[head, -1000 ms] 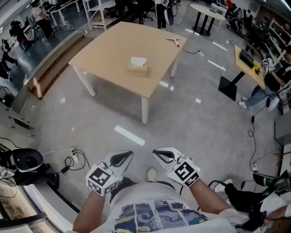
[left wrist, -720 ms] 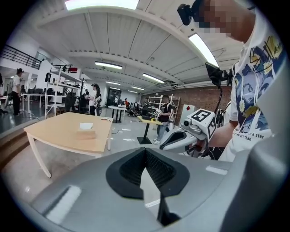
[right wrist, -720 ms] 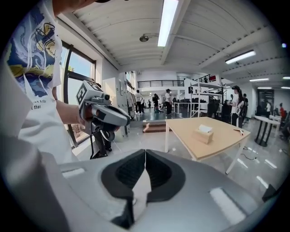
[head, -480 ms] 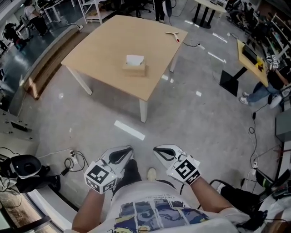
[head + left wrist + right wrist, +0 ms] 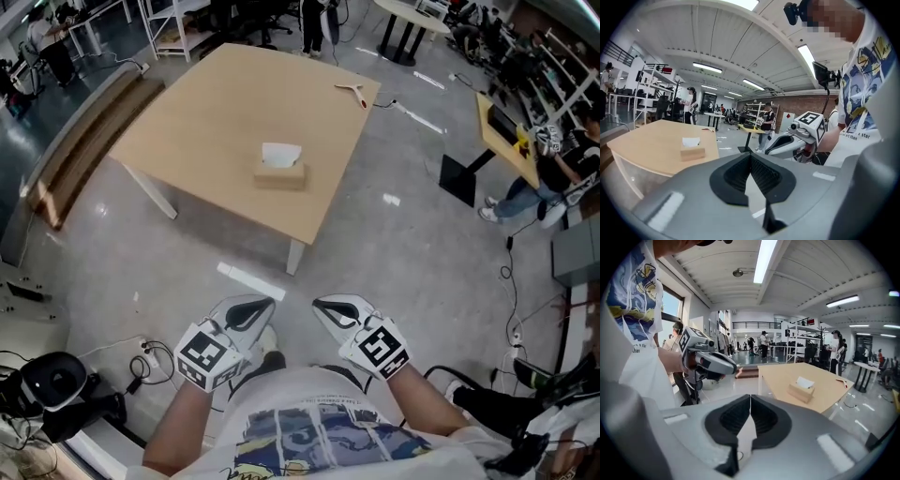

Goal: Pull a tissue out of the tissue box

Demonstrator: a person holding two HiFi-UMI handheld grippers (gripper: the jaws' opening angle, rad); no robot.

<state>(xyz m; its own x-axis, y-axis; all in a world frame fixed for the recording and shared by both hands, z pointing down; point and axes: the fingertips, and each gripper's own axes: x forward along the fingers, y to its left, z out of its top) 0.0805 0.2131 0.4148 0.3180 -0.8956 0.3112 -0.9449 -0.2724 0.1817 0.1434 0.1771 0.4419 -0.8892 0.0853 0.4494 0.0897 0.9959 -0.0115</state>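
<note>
Tan cardboard tissue box (image 5: 280, 175), white tissue (image 5: 281, 153) poking up, sits on the pale wooden bench (image 5: 206, 112), well in from every edge. Open grey floor (image 5: 394, 253) separates it from the person. Only the head view shows the bench's far corners. Left tongs (image 5: 255, 309) and right tongs (image 5: 328, 307), both clenched on nothing, are held side by side at the waist, aimed benchward.

The person wears a white T-shirt (image 5: 314, 398) printed with blue and yellow comic-style panels. The left hand-held gripper (image 5: 261, 306) and right hand-held gripper (image 5: 322, 306) are pale grey shells with black ribbed pads (image 5: 763, 174). Each carries a cube (image 5: 206, 354) with black-and-white square markers.
</note>
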